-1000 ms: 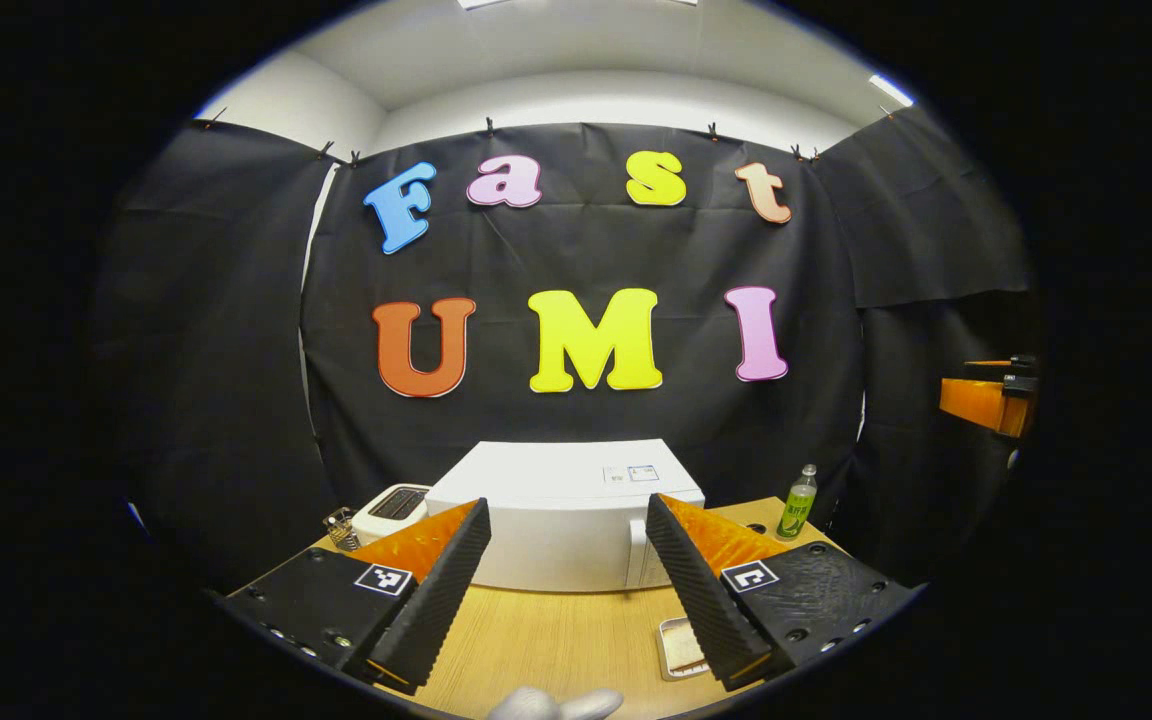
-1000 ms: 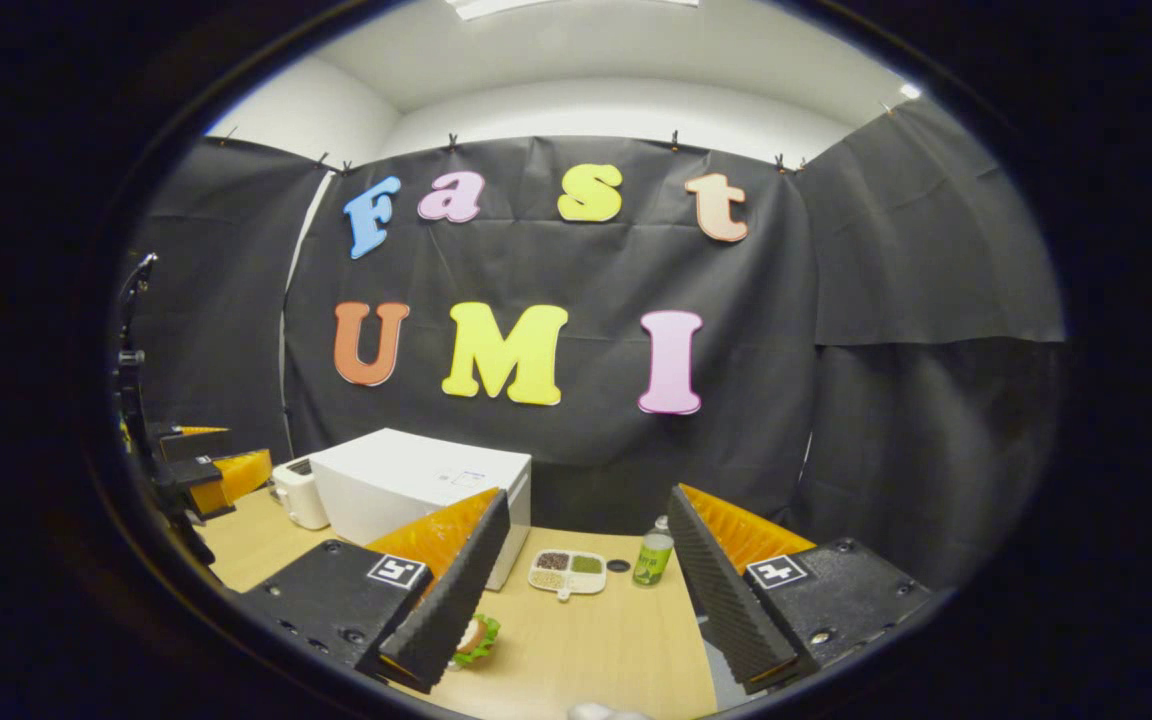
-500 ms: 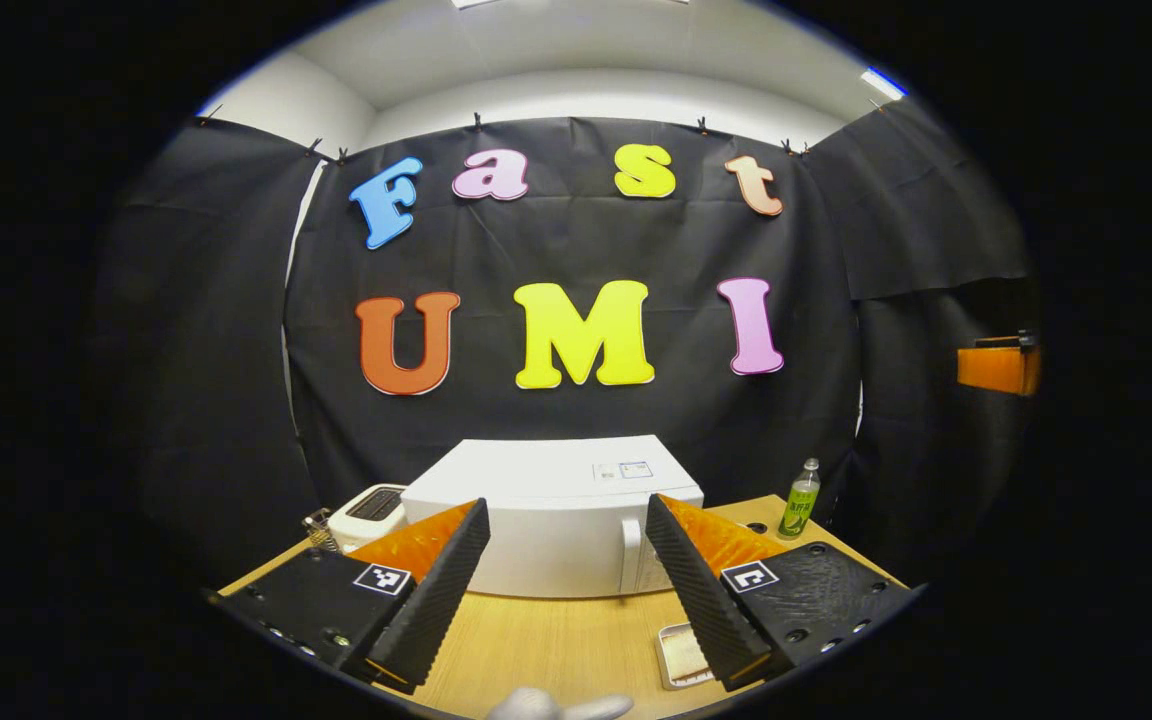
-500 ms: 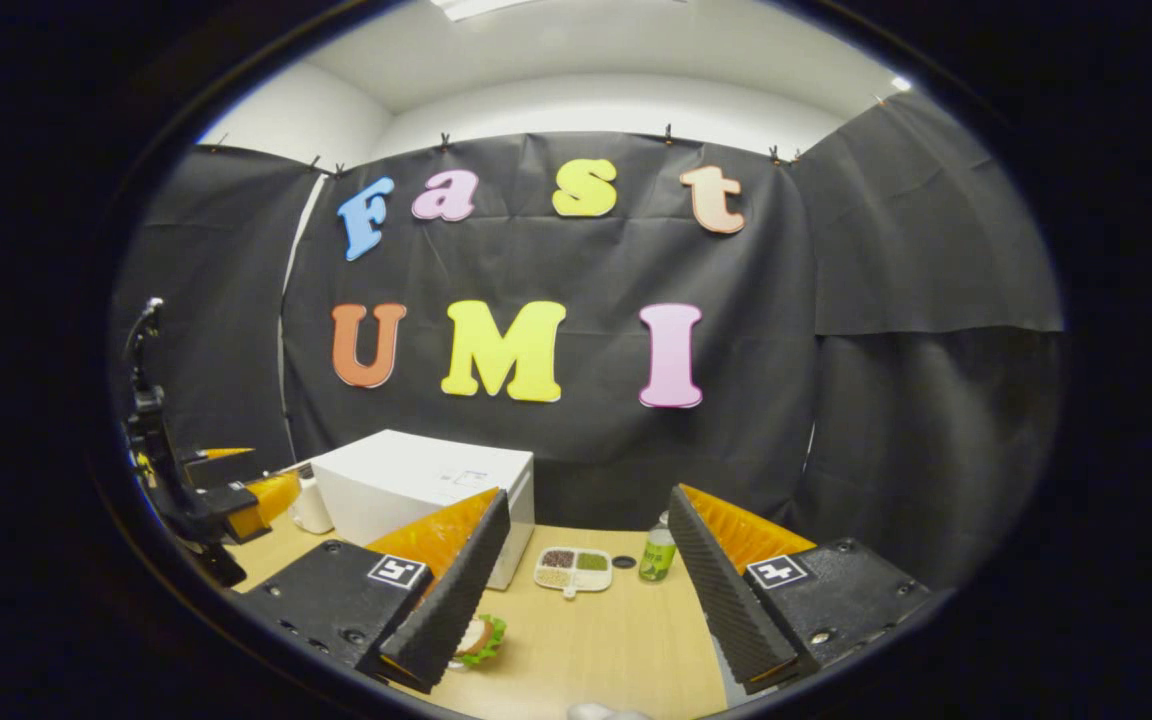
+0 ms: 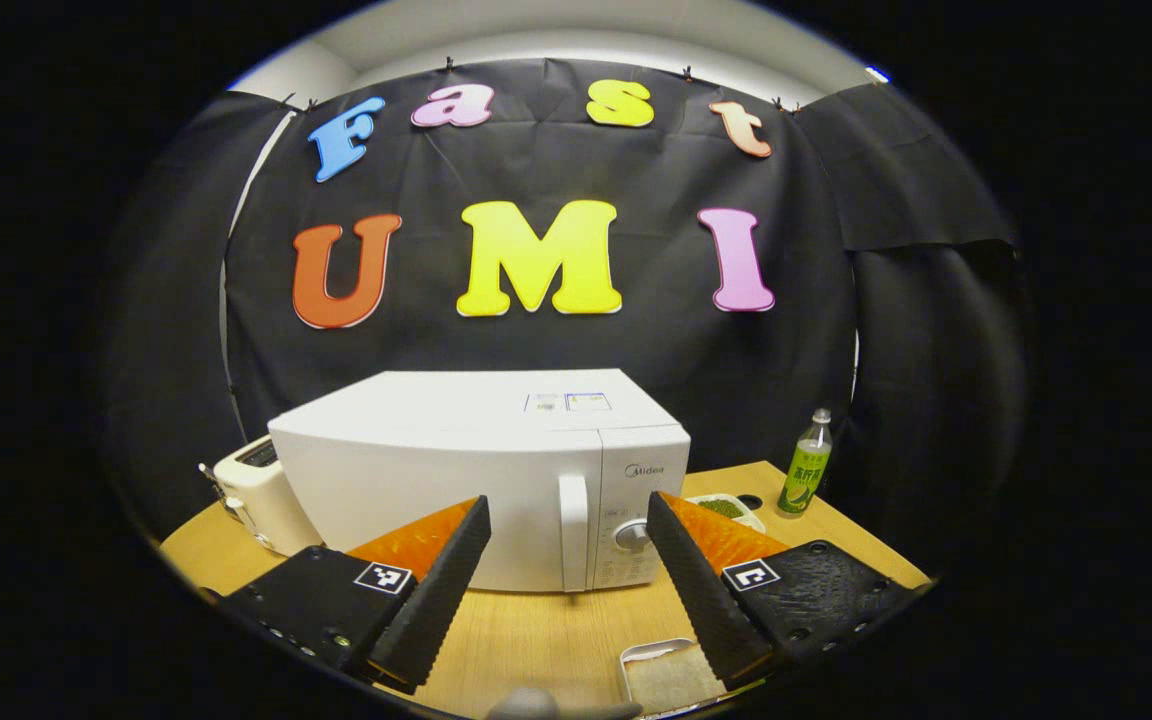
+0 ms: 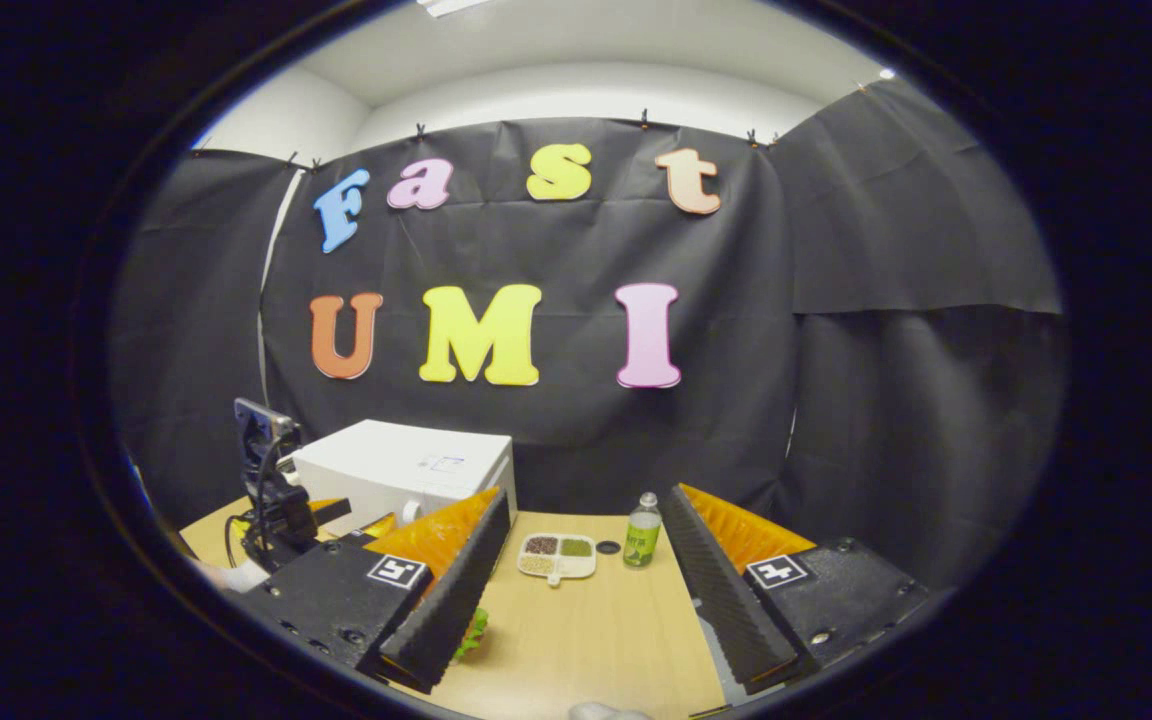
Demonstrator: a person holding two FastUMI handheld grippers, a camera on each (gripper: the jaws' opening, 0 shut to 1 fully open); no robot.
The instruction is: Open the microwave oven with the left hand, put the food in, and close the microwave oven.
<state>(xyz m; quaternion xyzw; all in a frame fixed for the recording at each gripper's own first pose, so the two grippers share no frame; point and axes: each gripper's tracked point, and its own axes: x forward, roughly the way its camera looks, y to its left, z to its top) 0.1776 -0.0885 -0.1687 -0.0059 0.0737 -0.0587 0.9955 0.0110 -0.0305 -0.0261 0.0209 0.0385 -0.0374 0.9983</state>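
Left tongs point(image 5: 568, 540): spread apart, gripping nothing, low centre of the left gripper view.
Microwave: white box-shaped microwave oven point(image 5: 456, 470) mid-frame on the light wooden bench point(image 5: 546, 630), door closed, vertical handle point(image 5: 572, 530) between the fingers.
Right tongs point(image 6: 584, 540): spread apart, gripping nothing.
Food: green-edged sandwich point(image 6: 471, 632) beside its left finger, lower centre.

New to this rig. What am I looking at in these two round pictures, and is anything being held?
A person holds a two-finger gripper in each hand, each carrying a fisheye camera looking along its fingers. In the left gripper view, the left gripper is open and empty, facing the shut white microwave and its door handle. A toaster, a green bottle and a small tray sit on the wooden table. In the right gripper view, the right gripper is open and empty too; a sectioned dish lies ahead, something green by its finger.
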